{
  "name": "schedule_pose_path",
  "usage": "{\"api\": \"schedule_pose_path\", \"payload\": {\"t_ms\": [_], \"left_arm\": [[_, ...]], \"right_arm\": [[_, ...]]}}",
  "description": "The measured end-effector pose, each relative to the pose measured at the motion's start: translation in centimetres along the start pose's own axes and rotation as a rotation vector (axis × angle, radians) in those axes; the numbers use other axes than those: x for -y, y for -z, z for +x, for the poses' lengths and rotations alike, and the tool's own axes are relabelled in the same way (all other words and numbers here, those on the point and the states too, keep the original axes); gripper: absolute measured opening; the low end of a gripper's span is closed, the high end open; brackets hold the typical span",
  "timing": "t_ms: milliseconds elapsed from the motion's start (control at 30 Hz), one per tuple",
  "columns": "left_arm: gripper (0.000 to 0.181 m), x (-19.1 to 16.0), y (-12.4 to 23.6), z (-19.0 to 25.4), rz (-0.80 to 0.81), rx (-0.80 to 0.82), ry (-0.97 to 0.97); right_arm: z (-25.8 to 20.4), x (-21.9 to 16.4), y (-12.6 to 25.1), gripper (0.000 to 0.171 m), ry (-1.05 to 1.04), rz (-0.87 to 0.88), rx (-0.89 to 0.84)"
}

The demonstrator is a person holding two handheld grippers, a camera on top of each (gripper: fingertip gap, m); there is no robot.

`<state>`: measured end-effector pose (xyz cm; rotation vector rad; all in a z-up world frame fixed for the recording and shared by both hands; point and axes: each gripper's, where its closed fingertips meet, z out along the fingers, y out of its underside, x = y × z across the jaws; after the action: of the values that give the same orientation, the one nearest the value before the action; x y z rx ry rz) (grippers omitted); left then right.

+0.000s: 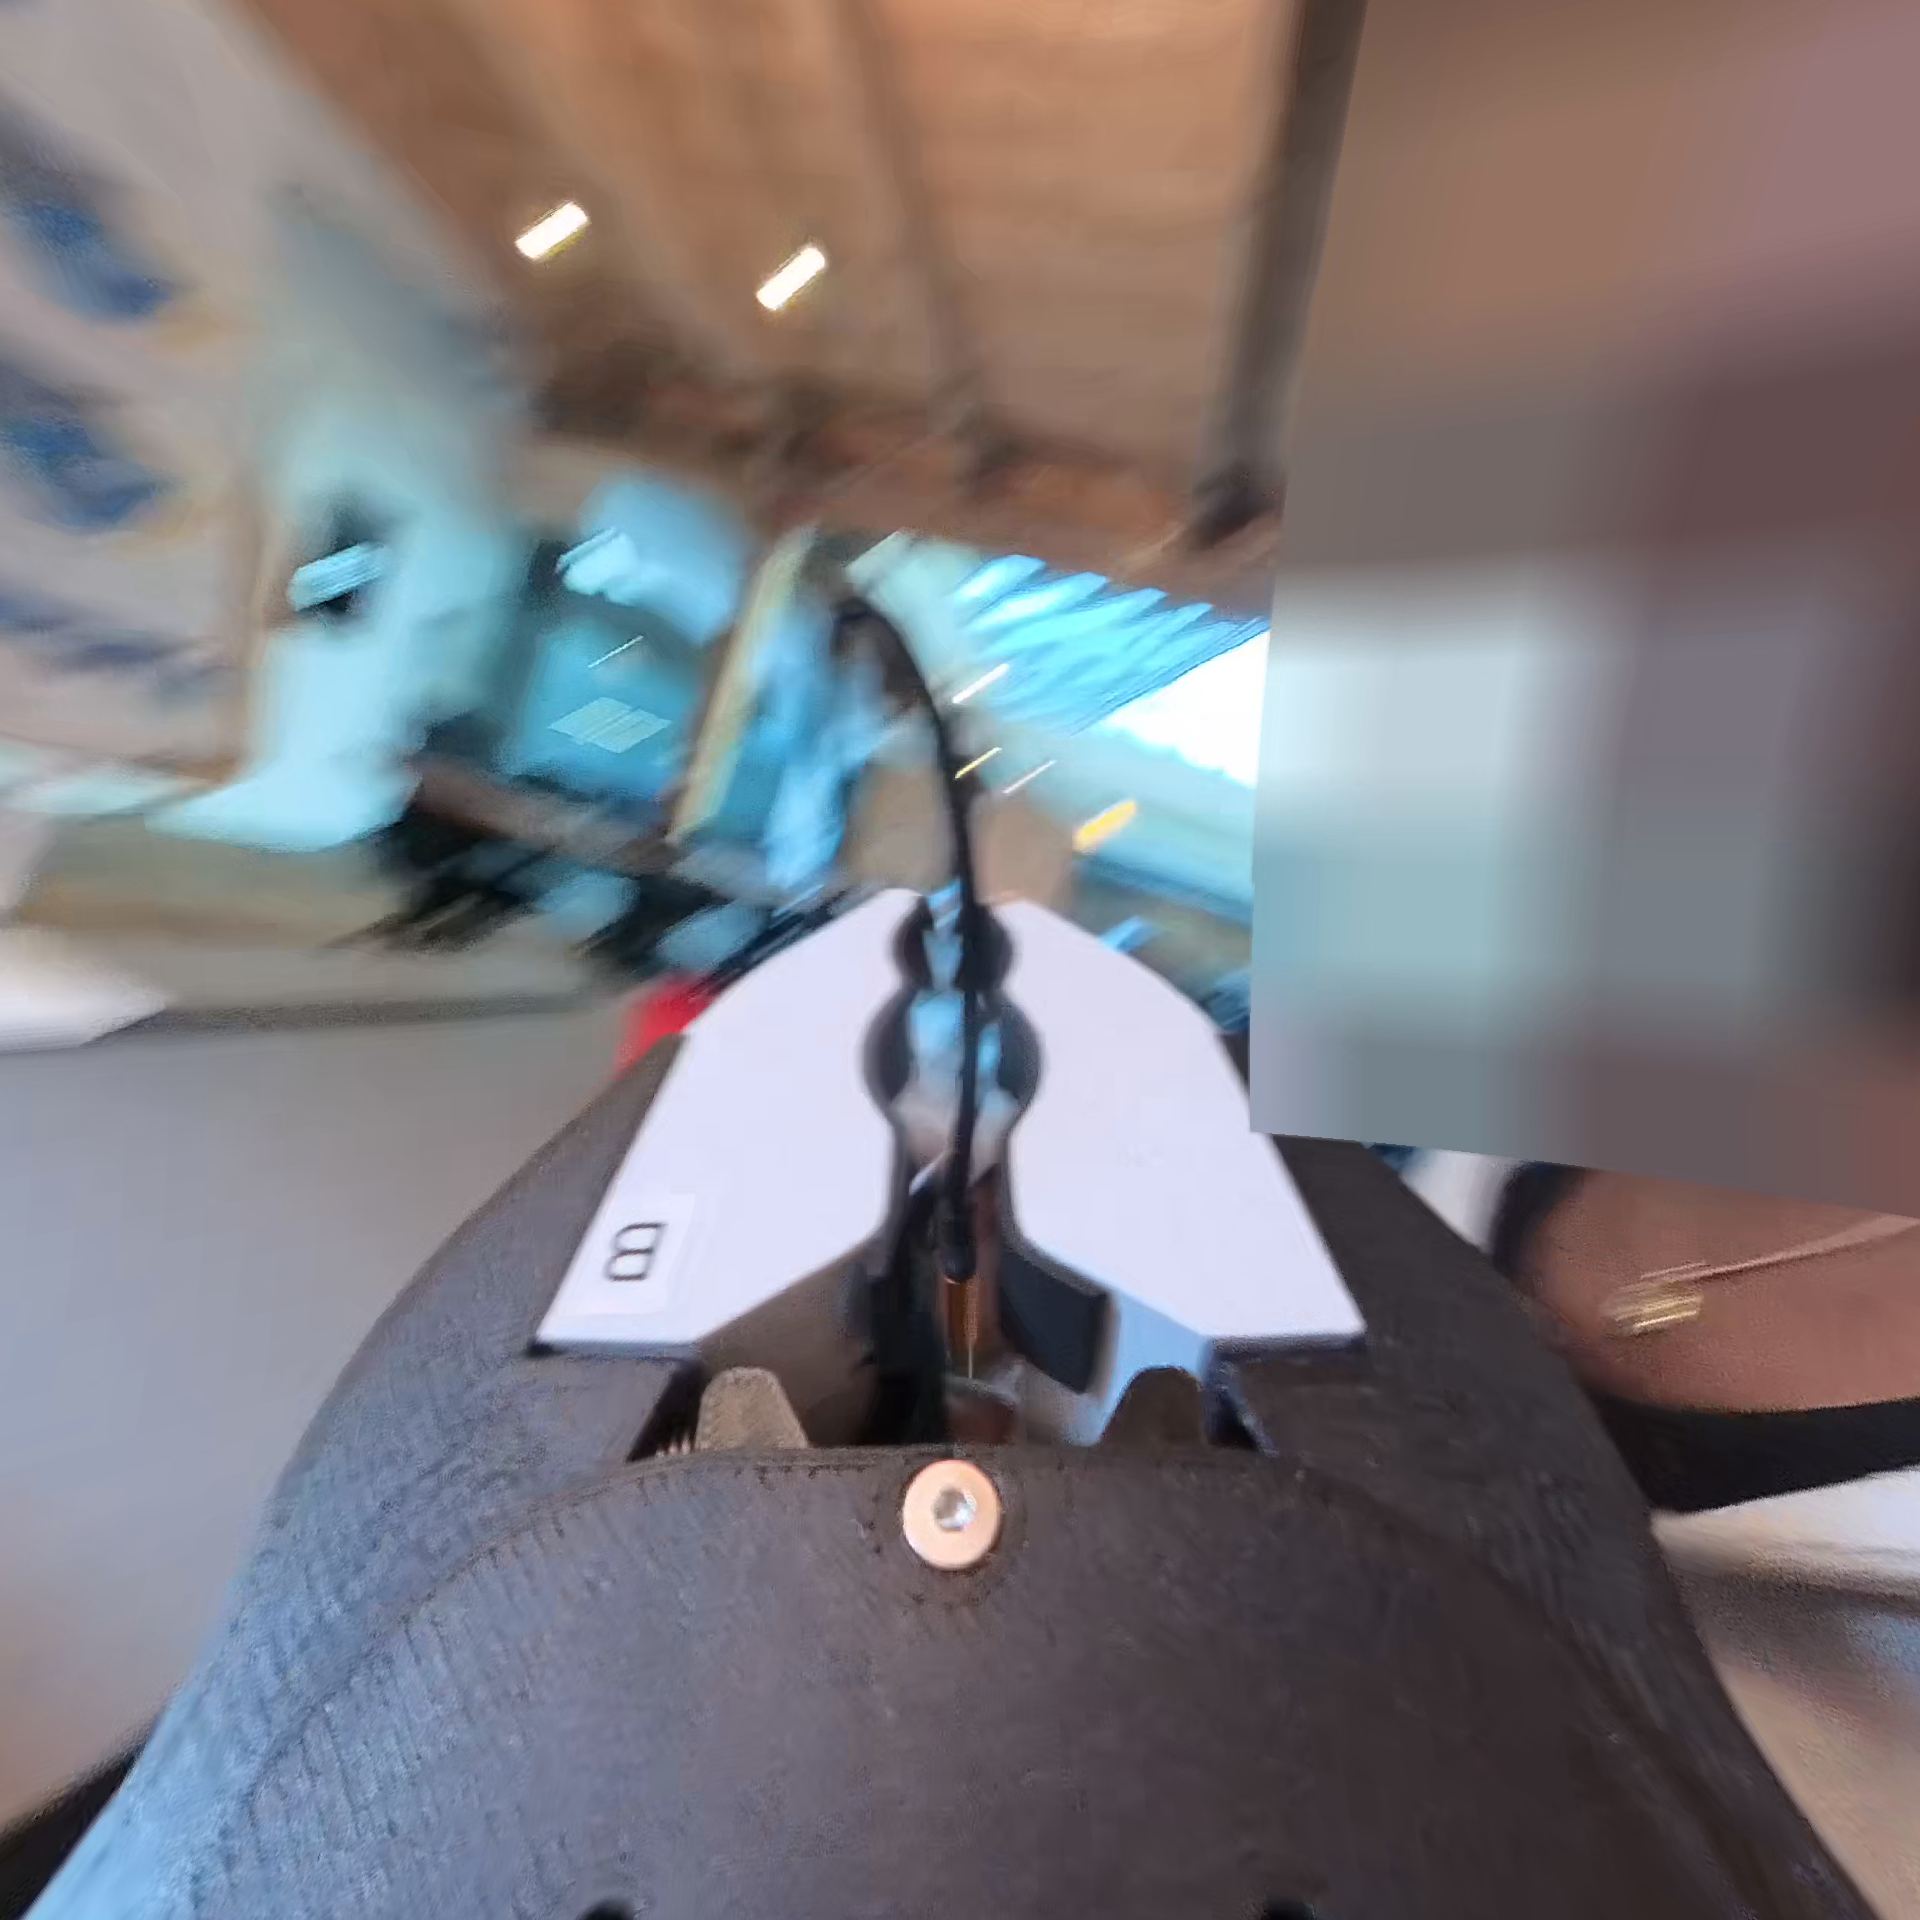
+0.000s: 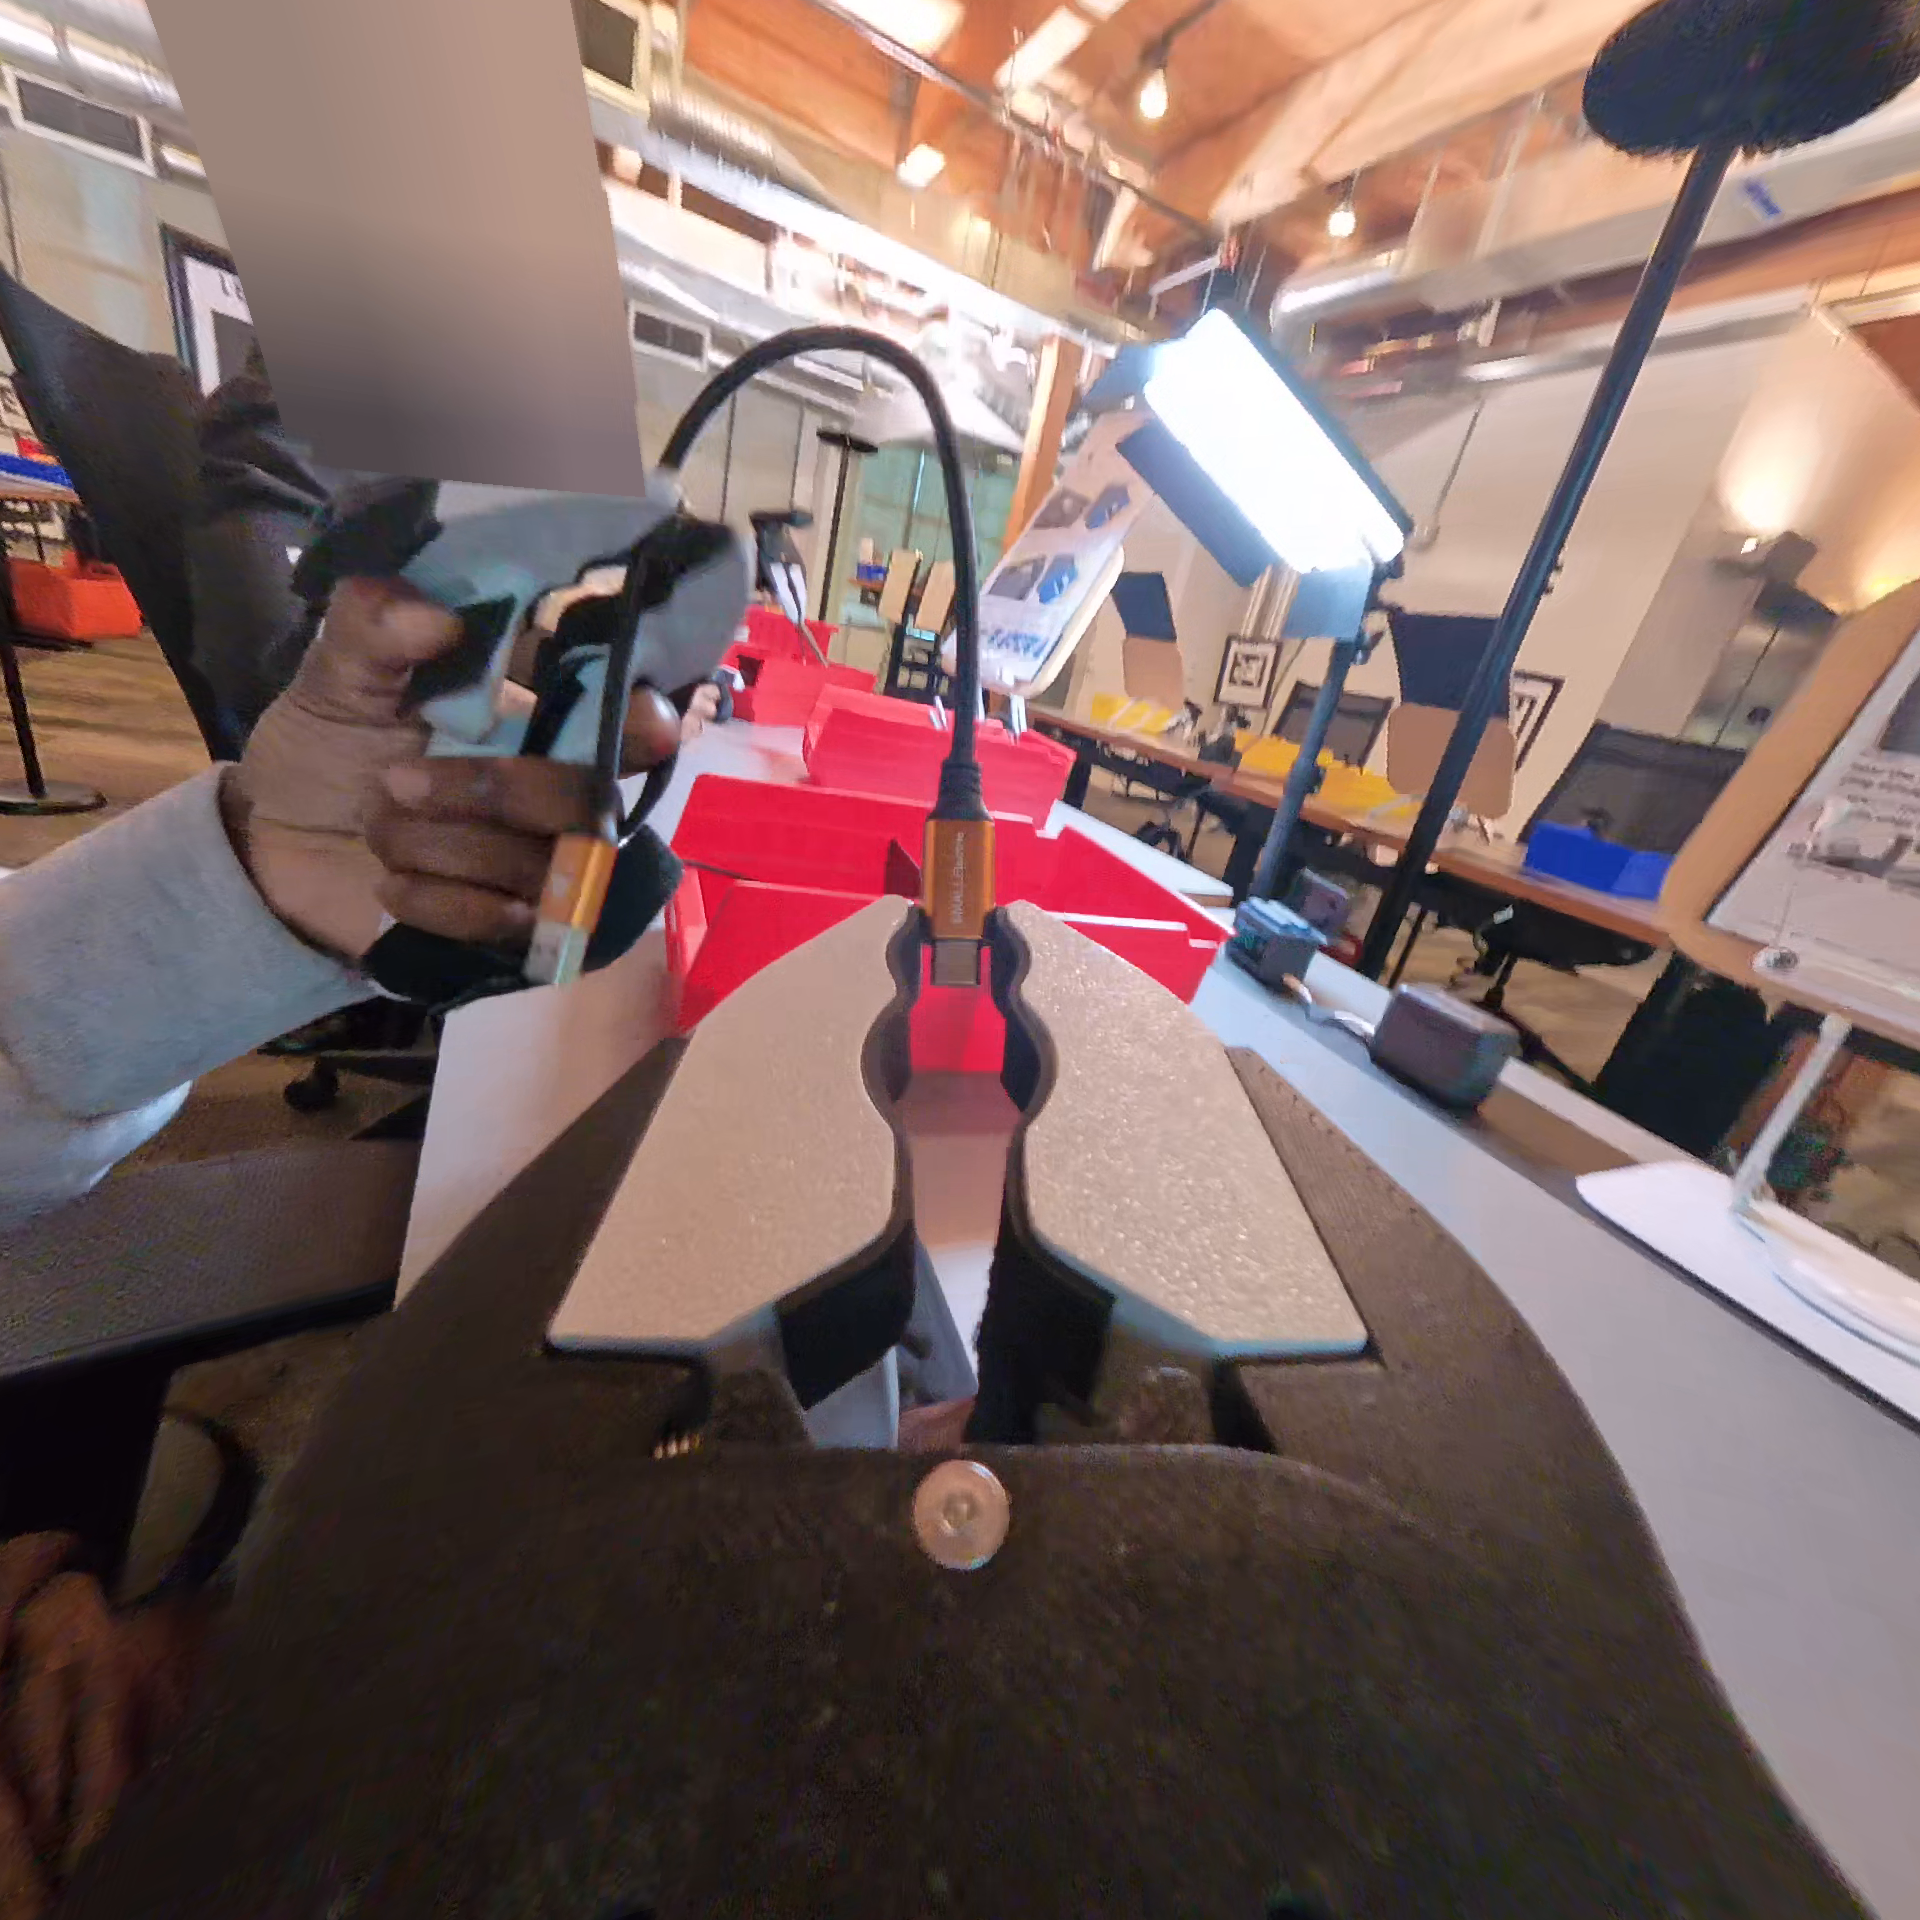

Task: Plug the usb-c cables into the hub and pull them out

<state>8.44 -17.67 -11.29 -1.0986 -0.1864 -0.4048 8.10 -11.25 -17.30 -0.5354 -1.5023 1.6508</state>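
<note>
My right gripper is shut on the orange USB-C plug at one end of a black cable, pinched at the fingertips. The cable arcs up and left to my left gripper, held in a gloved hand. A second orange plug hangs below that hand. In the blurred left wrist view, my left gripper is shut on the black cable. The cable runs between the fingers, with its orange plug near the finger bases. I cannot pick out a hub.
Red bins stand on the grey table just ahead. Small grey boxes sit at the right edge. A lit light panel on a stand, a black pole and a framed sheet are on the right.
</note>
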Motion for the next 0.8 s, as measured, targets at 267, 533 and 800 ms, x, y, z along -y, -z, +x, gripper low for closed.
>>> {"api": "schedule_pose_path", "payload": {"t_ms": [267, 533, 800], "left_arm": [[0.055, 4.6, 7.6, -4.9, -0.088, 0.7, -0.564], [0.049, -4.3, -2.4, 4.2, -0.159, -0.109, -0.109], [0.049, -7.5, -3.7, -1.9, -0.117, 0.01, -0.2]], "right_arm": [[2.8, -3.6, 2.3, 0.012, -0.035, -0.358, -0.058], [2.7, -4.2, 0.8, 0.012, -0.24, -0.424, 0.023], [0.7, 1.4, 1.1, 0.012, -0.37, -0.333, 0.368]]}}
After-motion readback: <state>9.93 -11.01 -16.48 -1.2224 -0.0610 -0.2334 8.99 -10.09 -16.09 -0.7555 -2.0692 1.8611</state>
